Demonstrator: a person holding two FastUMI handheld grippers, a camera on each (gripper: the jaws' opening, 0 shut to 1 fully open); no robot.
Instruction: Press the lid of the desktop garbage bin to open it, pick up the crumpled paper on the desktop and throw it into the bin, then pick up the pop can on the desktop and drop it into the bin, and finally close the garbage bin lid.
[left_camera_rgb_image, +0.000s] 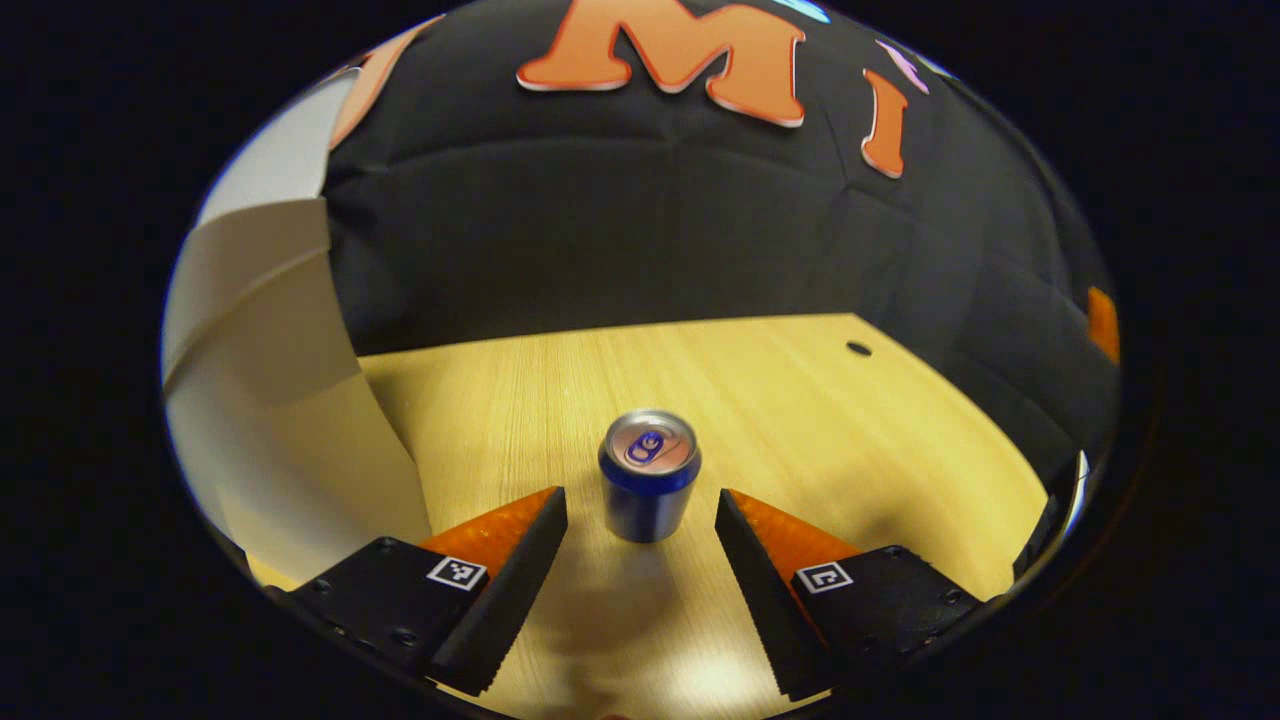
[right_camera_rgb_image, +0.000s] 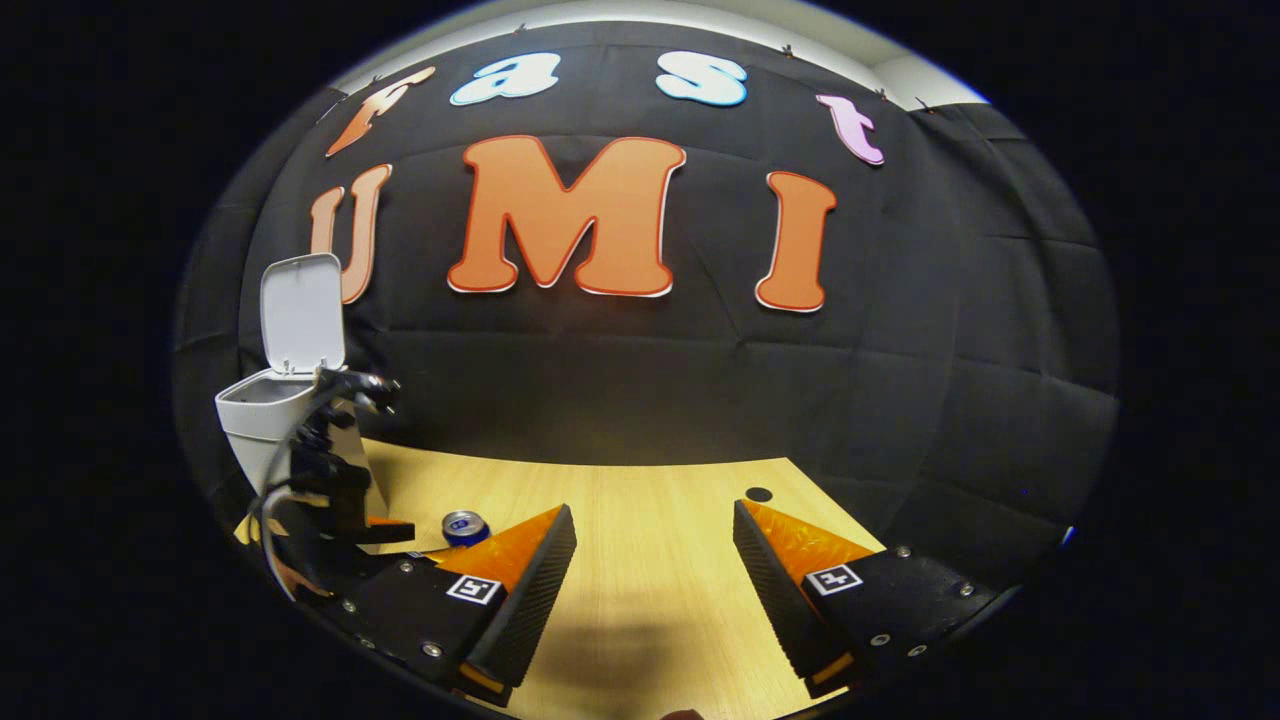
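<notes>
A blue pop can (left_camera_rgb_image: 649, 474) with a silver top stands upright on the wooden desktop (left_camera_rgb_image: 800, 400). My left gripper (left_camera_rgb_image: 640, 500) is open, its two fingers flanking the can without touching it. The white garbage bin (left_camera_rgb_image: 270, 400) rises close on the left in the left gripper view. In the right gripper view the bin (right_camera_rgb_image: 255, 410) stands at the far left with its lid (right_camera_rgb_image: 303, 312) raised upright, and the can (right_camera_rgb_image: 465, 526) sits near it on the desk. The left gripper (right_camera_rgb_image: 385, 530) stands in front of the bin there. My right gripper (right_camera_rgb_image: 652, 535) is open and holds nothing.
The black cloth wall closes off the back of the desk. A small dark hole (left_camera_rgb_image: 858, 348) marks the desktop near its far right corner, seen also as the hole (right_camera_rgb_image: 759, 494) in the right gripper view. A cable (right_camera_rgb_image: 275, 460) loops off the left gripper.
</notes>
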